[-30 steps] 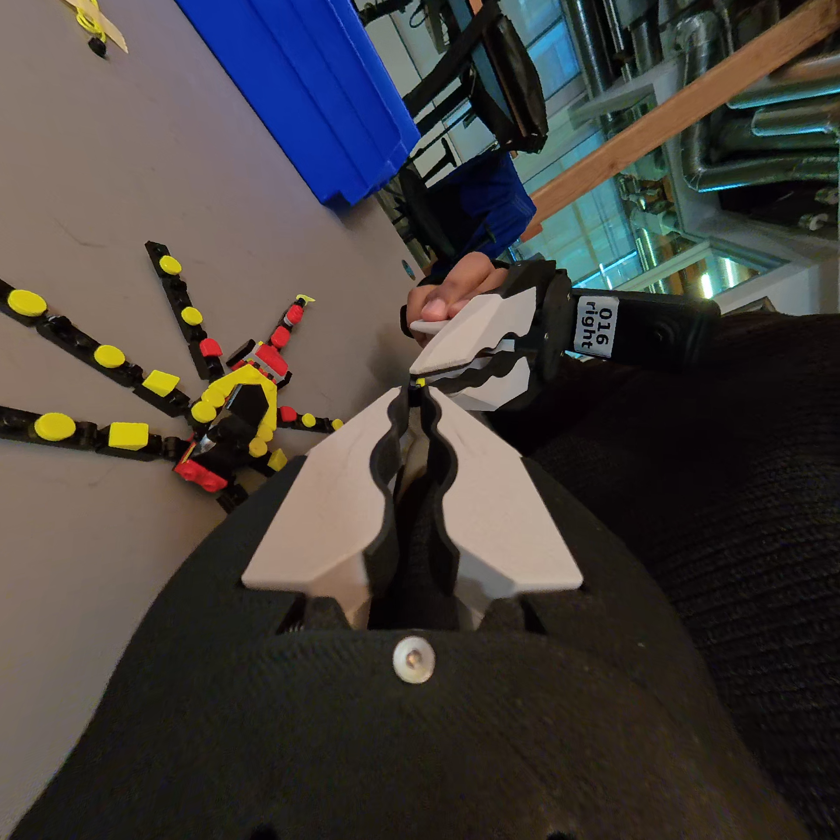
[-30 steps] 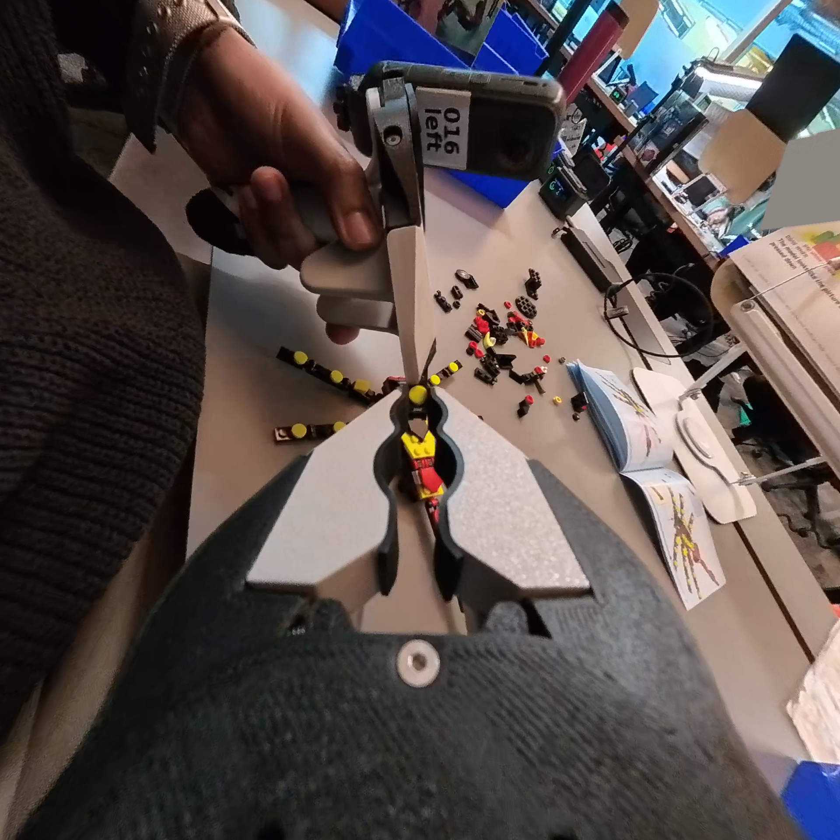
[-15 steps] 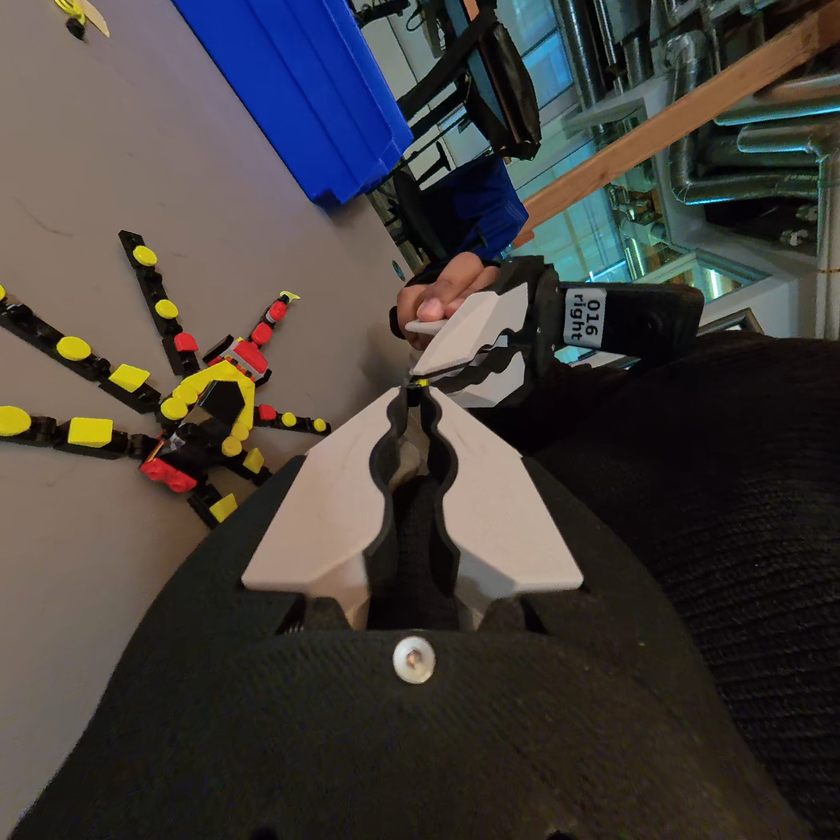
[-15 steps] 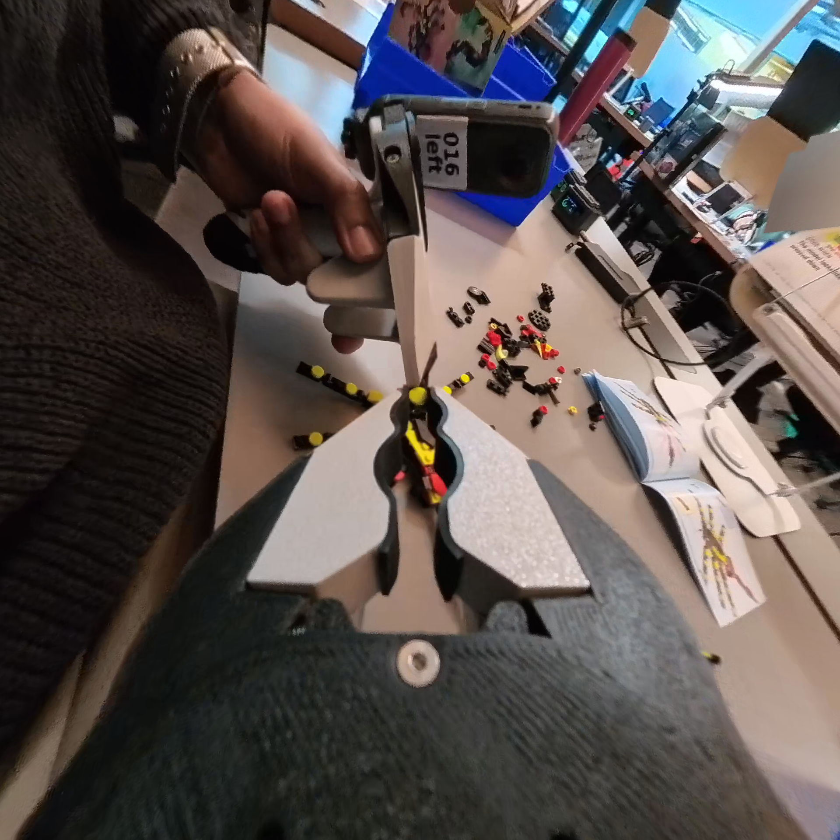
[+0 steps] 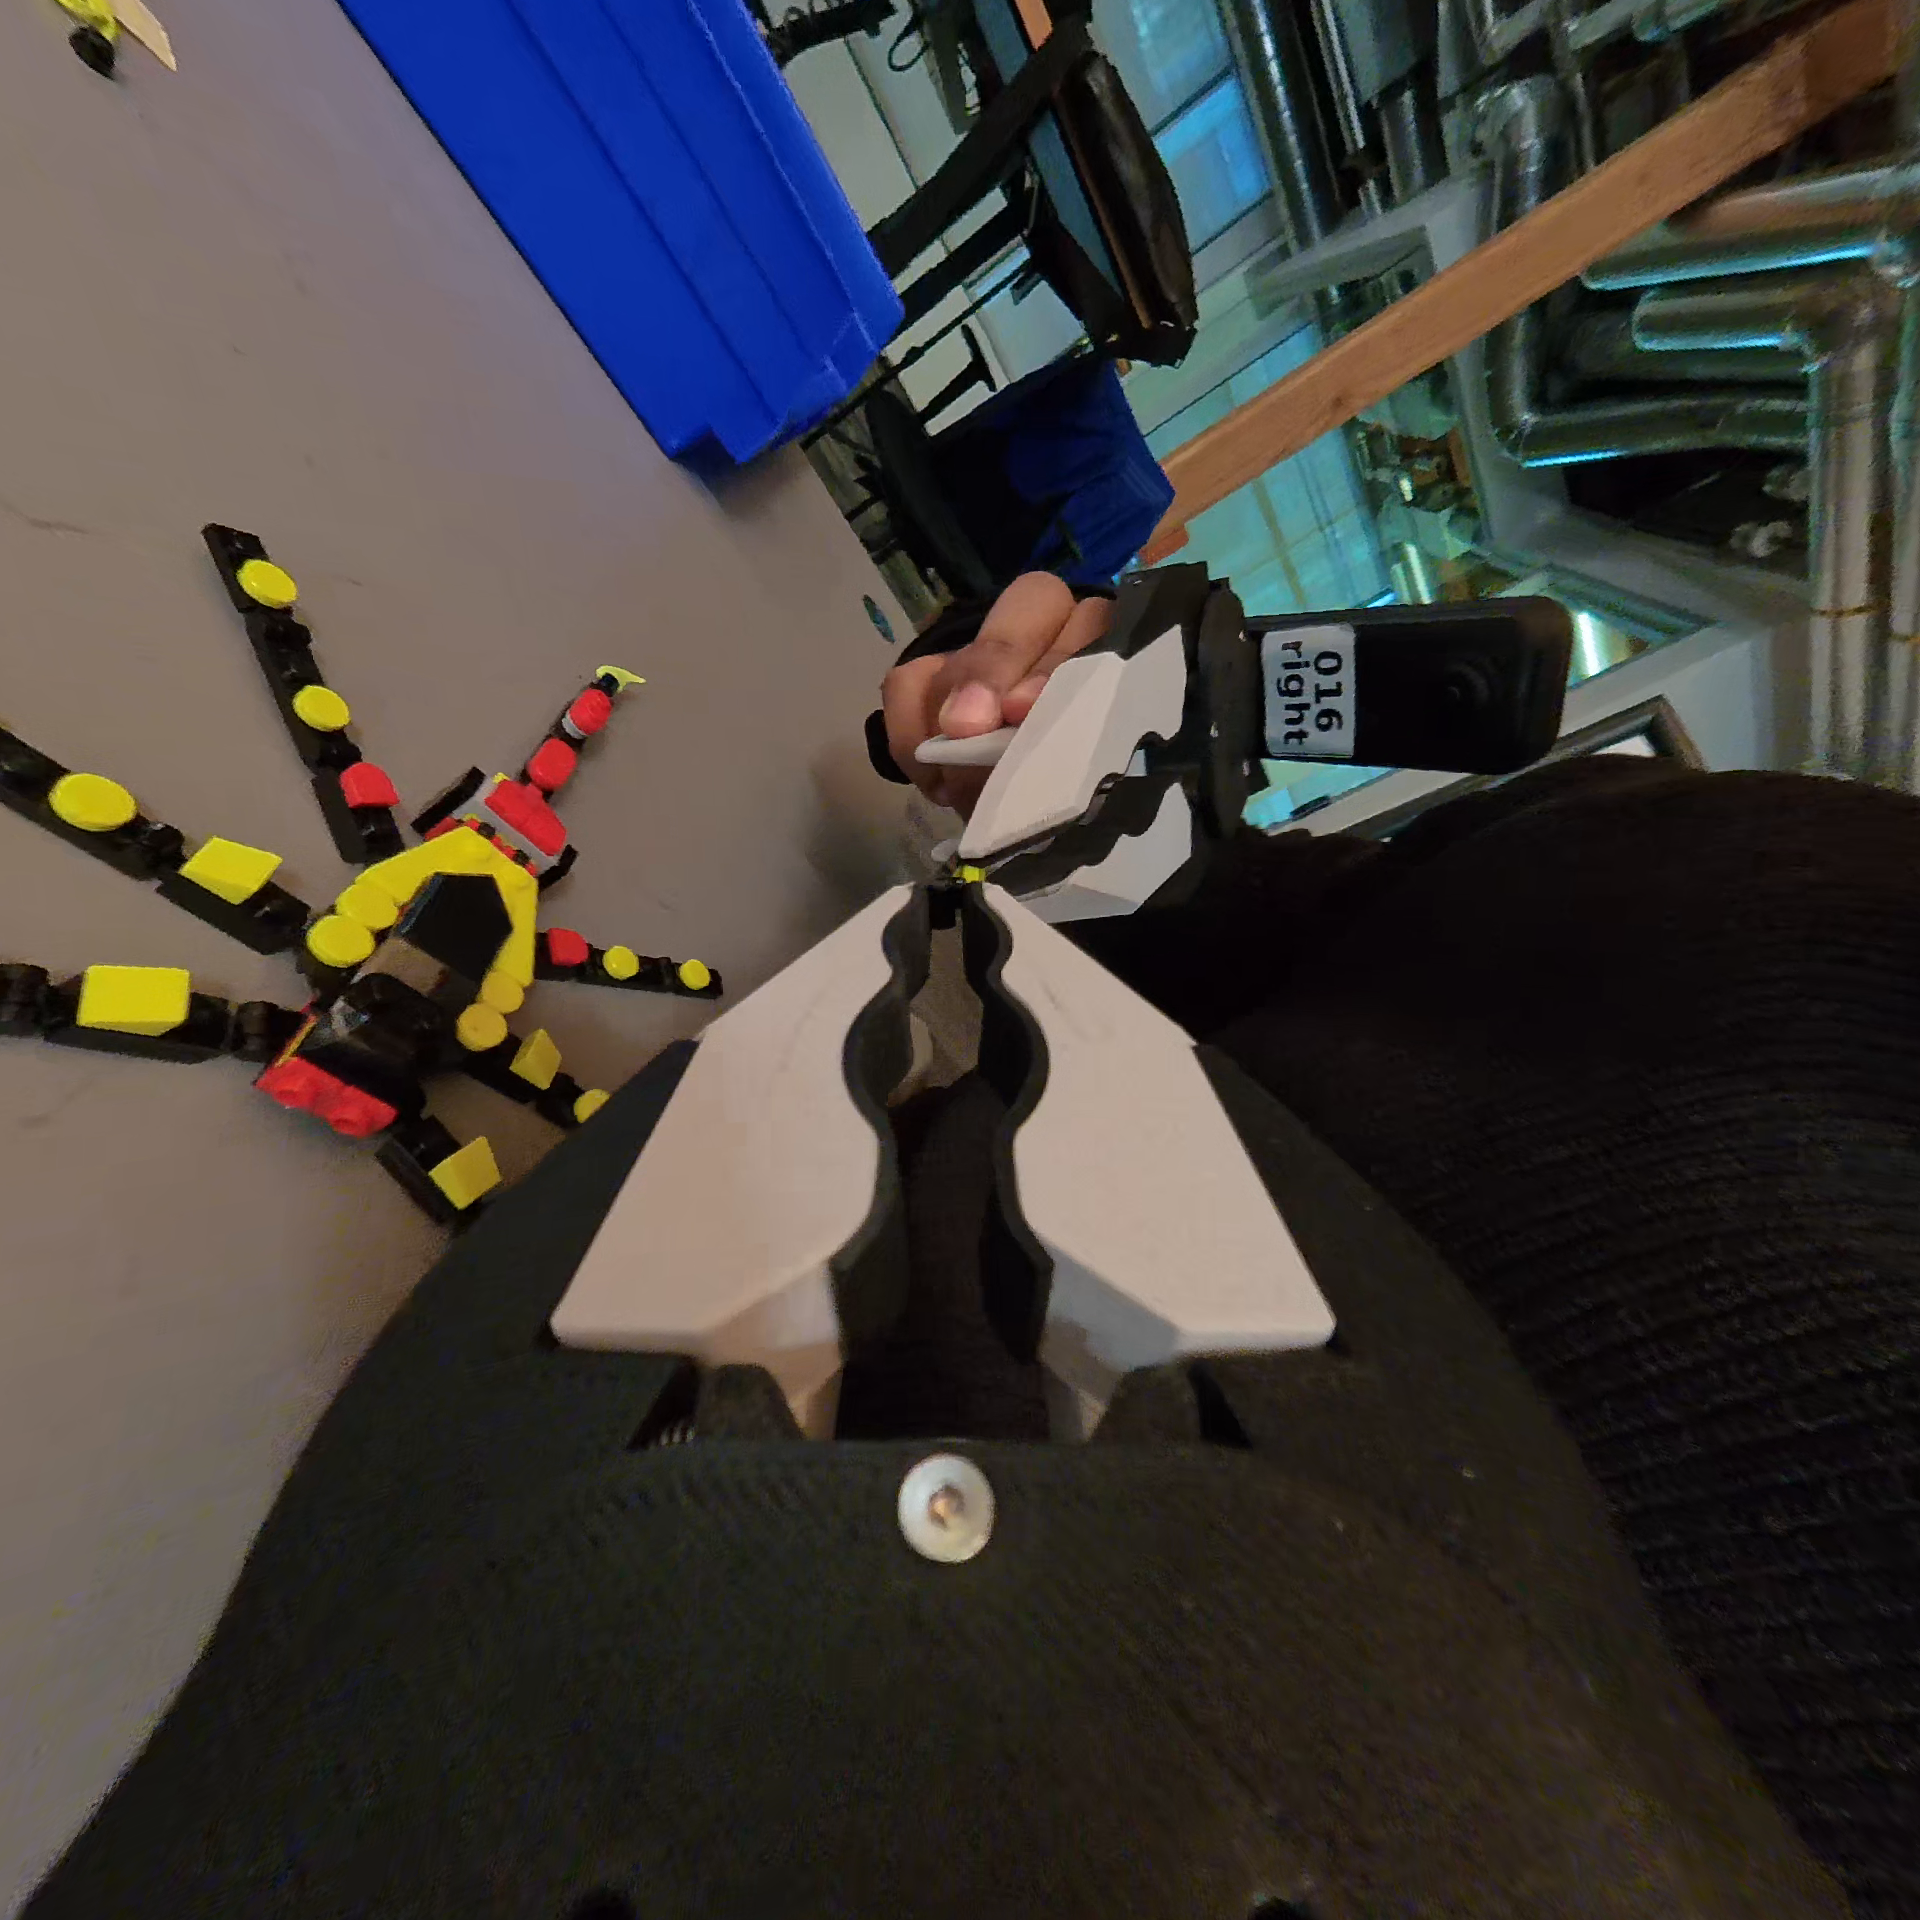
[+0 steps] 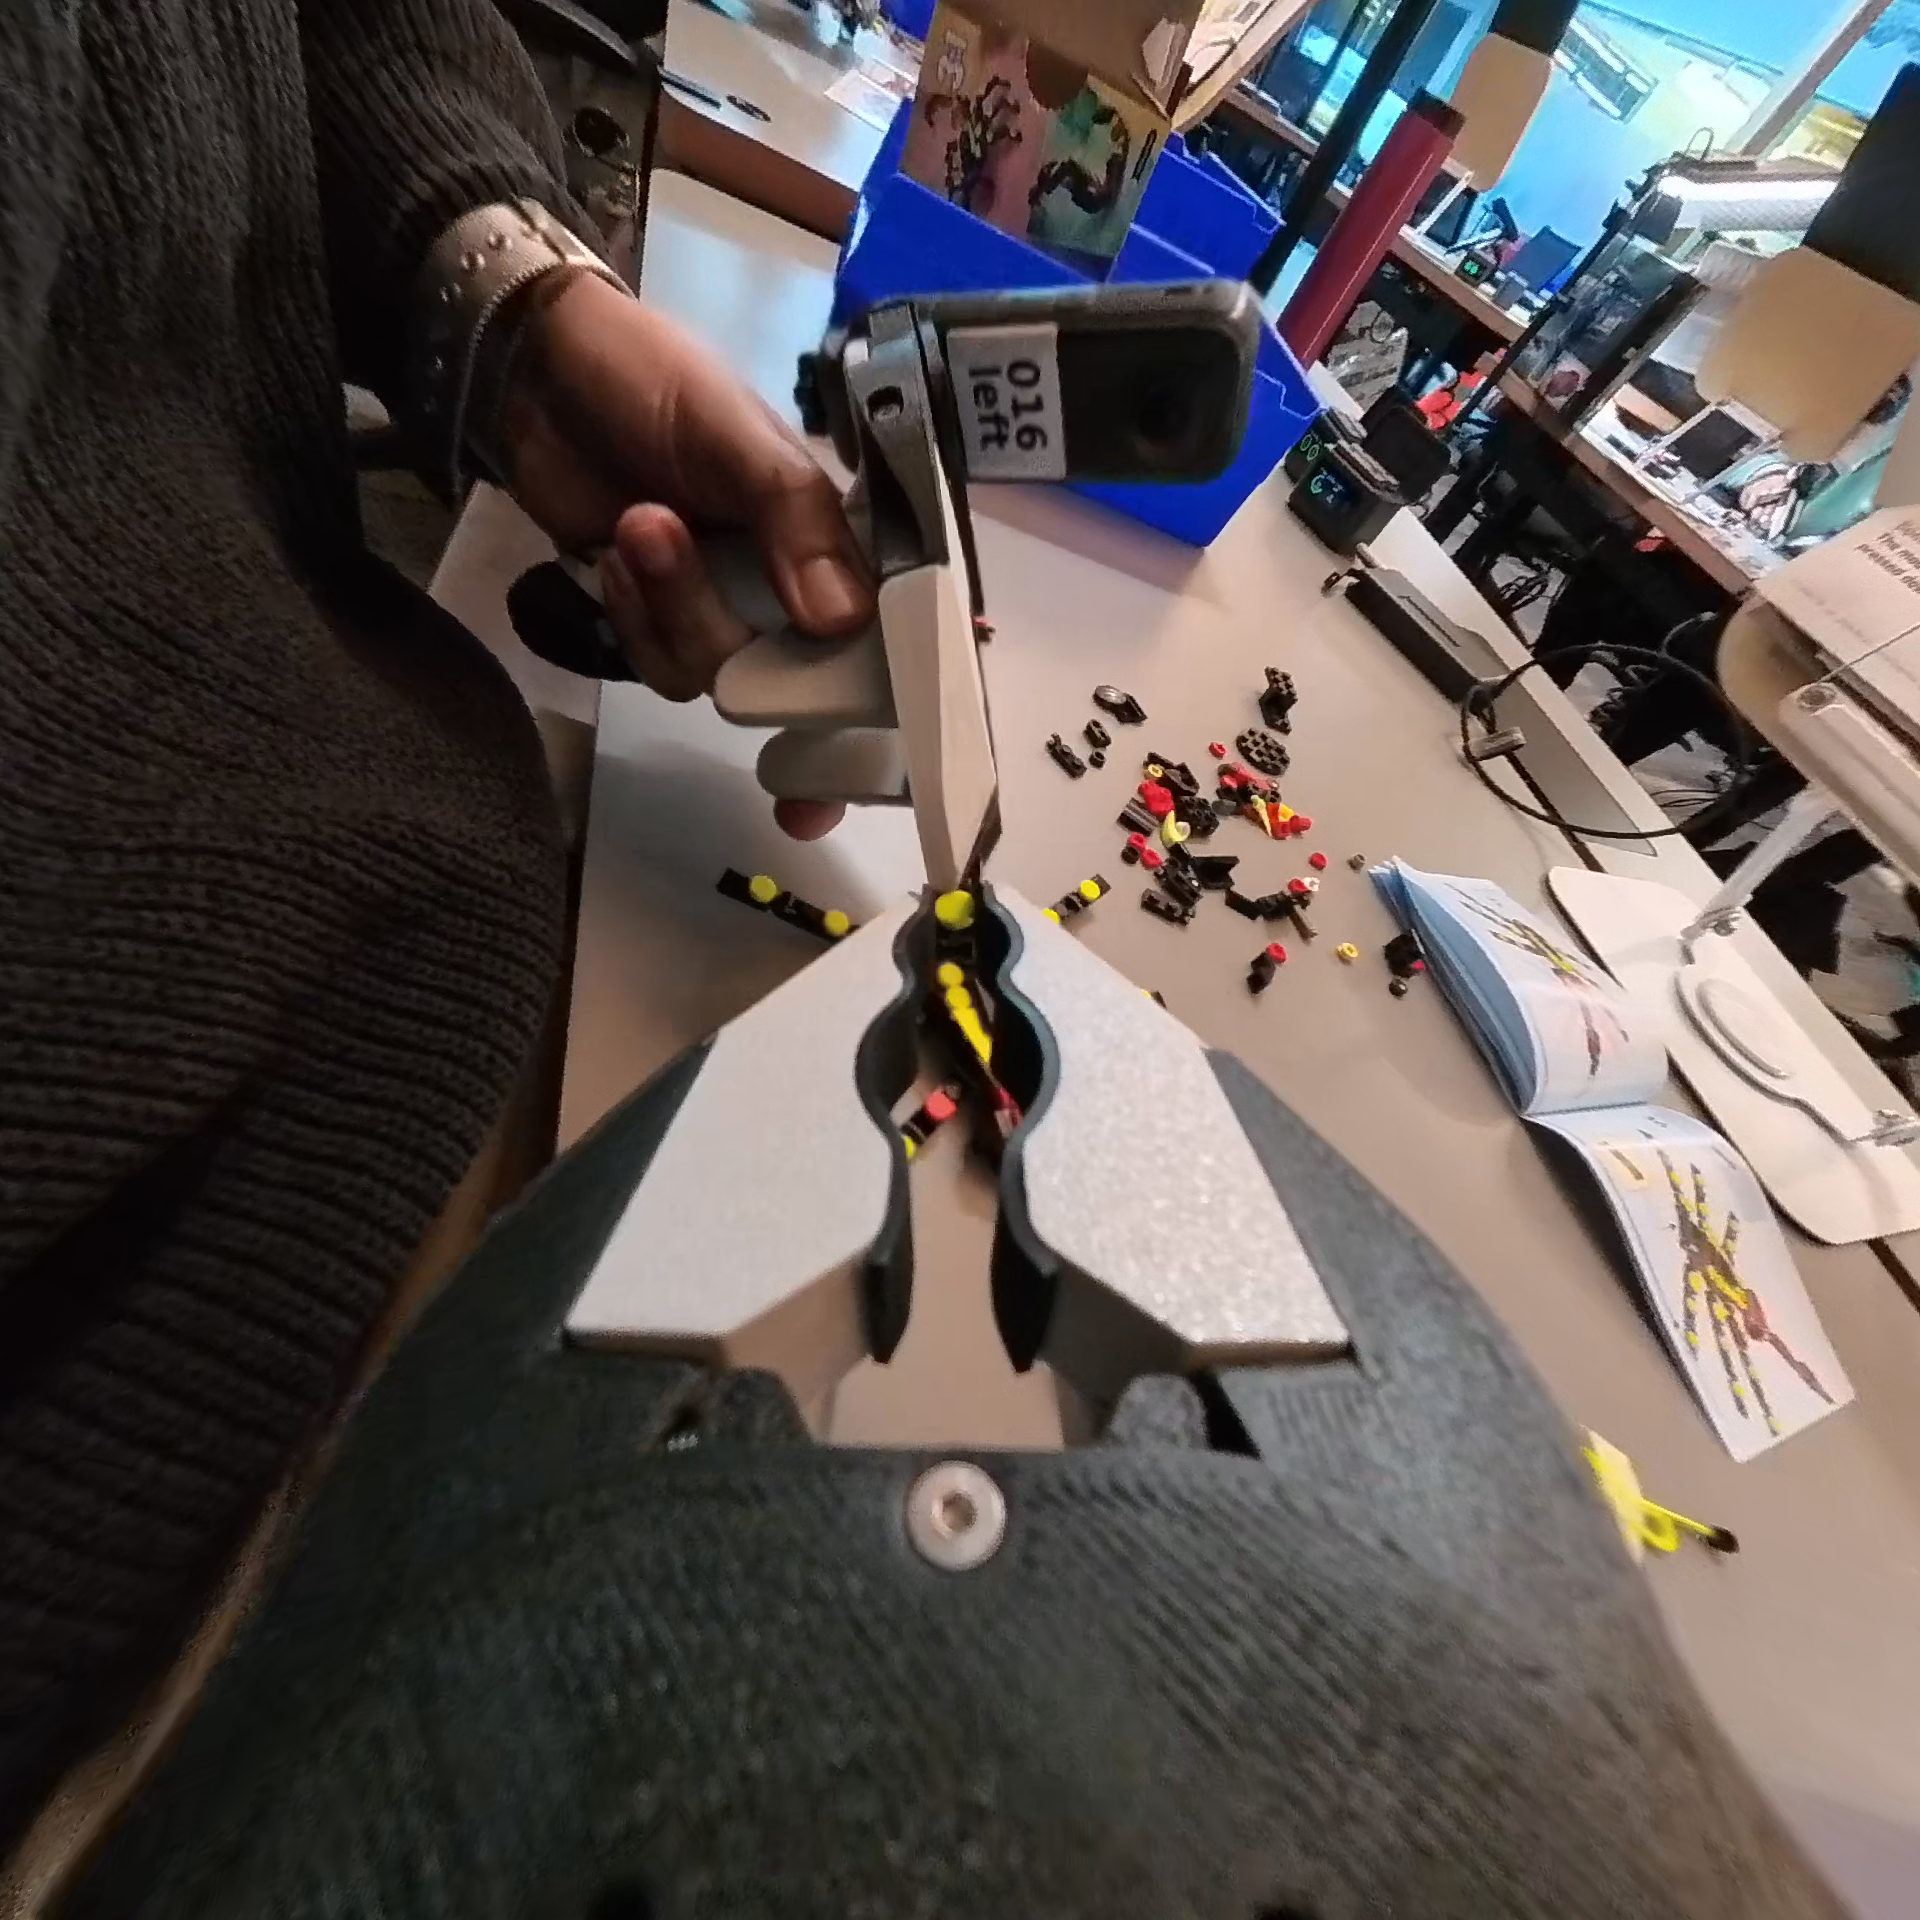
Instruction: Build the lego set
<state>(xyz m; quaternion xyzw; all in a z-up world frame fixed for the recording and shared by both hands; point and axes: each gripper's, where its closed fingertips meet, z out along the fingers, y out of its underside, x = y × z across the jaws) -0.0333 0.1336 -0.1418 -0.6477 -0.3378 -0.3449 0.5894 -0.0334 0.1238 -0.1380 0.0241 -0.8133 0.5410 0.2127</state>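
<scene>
My left gripper and my right gripper meet tip to tip above the table's near edge. Between them is a small black lego piece with a yellow round tile. The right gripper is shut on it, with the tile at its tips. The left gripper, seen from the right wrist view, comes down onto it from above and is shut on its black end. The right gripper also shows in the left wrist view. The black, yellow and red spider model lies on the grey table with several legs spread.
A pile of loose black, red and yellow pieces lies mid-table. An open instruction booklet is to the right. A blue bin stands at the back. A person's hands and dark sleeves hold both grippers. My two grippers' fingertips are within a few centimetres of each other.
Both grippers have stayed tip to tip on the small piece. They have shifted and tilted slightly together over the table; the spider model has not moved.
</scene>
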